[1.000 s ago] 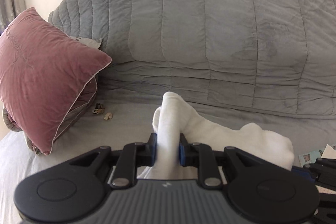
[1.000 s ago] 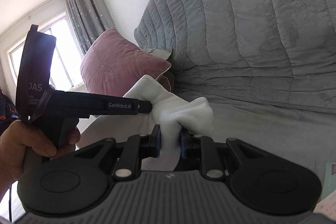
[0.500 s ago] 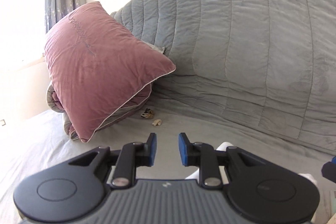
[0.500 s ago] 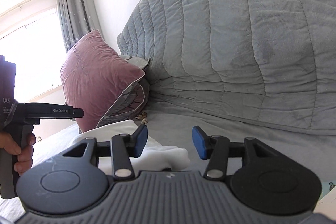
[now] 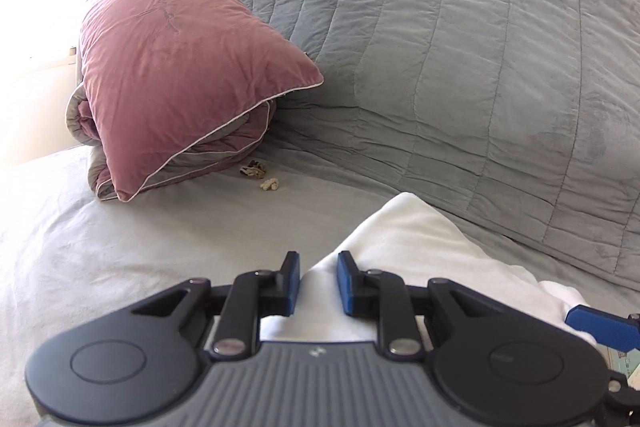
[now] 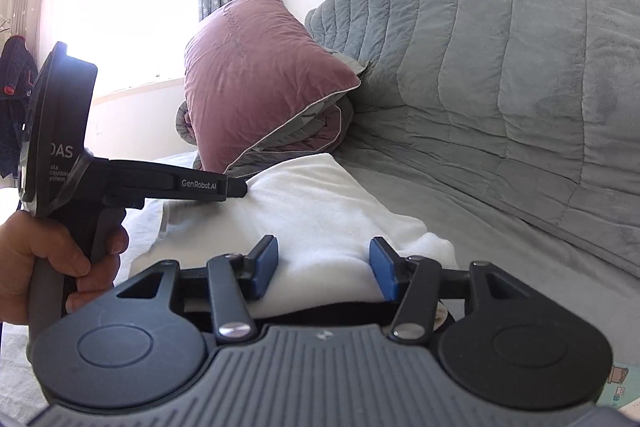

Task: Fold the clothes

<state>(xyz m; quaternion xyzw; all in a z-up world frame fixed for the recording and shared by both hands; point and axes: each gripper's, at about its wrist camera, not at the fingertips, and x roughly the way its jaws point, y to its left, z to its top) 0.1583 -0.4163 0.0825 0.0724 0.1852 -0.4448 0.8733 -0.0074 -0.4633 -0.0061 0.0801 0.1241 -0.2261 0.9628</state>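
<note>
The white garment lies on the pale sheet of the bed, near the quilted grey cover that rises along the bed's far edge, and just in front of the pink pillow that sits on a rolled grey-and-pink quilt at the far left corner. It looks gathered into a thick, doubled-over slab with a rounded fold at its right end, so at least one fold seems done; the layers and the near edge are hidden behind the gripper bodies, so I cannot say how neat or complete it is.

Going left to right: a hand holds the handle of the left gripper, whose tip in the right wrist view touches the cloth's far left edge. In its own view the jaws stand narrowly apart with a corner of white cloth showing in the gap, and the pads do not appear to press on it. The right gripper hovers over the cloth's near right part, its jaws opening wide; cloth lies below and between them but is not pinched.

Left to do, as I judge it: square up the edges, perhaps fold once more, and smooth the bundle flat. A few small tan scraps lie on the sheet by the pillow, well apart from the garment.
</note>
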